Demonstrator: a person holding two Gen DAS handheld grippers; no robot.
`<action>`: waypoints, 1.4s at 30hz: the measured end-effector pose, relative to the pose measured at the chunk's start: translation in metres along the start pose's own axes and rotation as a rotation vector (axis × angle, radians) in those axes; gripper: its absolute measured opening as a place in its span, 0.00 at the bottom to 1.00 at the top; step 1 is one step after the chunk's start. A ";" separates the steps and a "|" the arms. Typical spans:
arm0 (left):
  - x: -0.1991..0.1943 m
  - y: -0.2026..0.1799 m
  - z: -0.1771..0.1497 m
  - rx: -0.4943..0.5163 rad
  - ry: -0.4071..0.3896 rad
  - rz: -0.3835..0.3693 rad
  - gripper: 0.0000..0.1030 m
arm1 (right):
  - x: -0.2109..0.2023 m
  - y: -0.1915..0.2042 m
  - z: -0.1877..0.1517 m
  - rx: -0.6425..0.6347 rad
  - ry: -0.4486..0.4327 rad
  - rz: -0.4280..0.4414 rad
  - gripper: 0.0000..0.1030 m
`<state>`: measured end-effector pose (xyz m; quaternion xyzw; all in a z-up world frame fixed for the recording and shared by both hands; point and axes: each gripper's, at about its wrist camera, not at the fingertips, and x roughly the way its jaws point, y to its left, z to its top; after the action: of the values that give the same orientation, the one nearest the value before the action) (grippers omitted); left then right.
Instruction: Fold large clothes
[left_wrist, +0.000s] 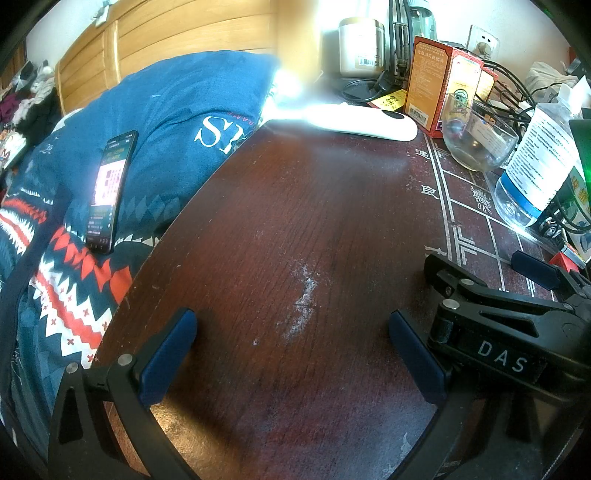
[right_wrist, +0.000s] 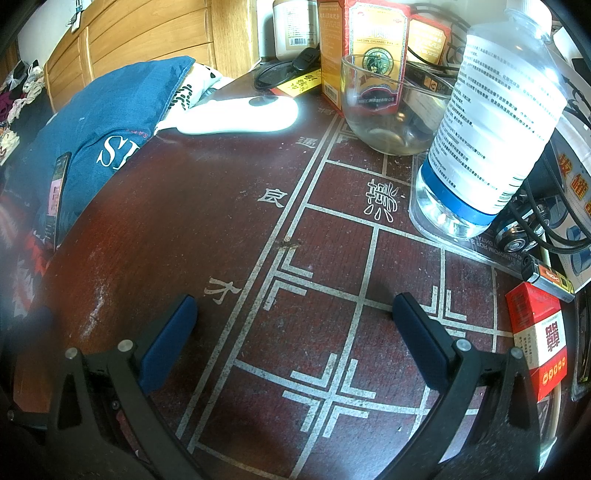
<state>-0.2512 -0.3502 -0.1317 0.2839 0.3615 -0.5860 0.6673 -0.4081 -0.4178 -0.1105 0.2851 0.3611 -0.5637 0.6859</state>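
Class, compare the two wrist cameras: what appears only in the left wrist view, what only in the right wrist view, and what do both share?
Only the left wrist view shows the right gripper from the side and the red-and-white patterned bedding. Only the right wrist view shows the red cigarette pack and lighter. Both share the dark table, blue pillow, phone, white device, glass bowl and plastic bottle. Both grippers are open and empty.

Bright daylight; glare blows out the white device (left_wrist: 365, 123); fisheye edges curve and blur.
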 end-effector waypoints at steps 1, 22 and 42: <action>0.000 0.000 0.000 0.000 0.000 0.000 1.00 | 0.000 0.000 0.000 0.000 0.000 0.000 1.00; -0.015 -0.004 -0.012 0.190 0.069 -0.207 1.00 | 0.006 0.005 0.001 -0.005 0.002 0.002 1.00; -0.441 0.233 -0.082 -0.131 -0.744 0.147 1.00 | -0.253 0.132 0.004 -0.322 -0.539 0.334 1.00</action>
<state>-0.0568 0.0053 0.1701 0.0339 0.1101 -0.5751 0.8100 -0.3045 -0.2511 0.0969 0.0696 0.1997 -0.4346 0.8754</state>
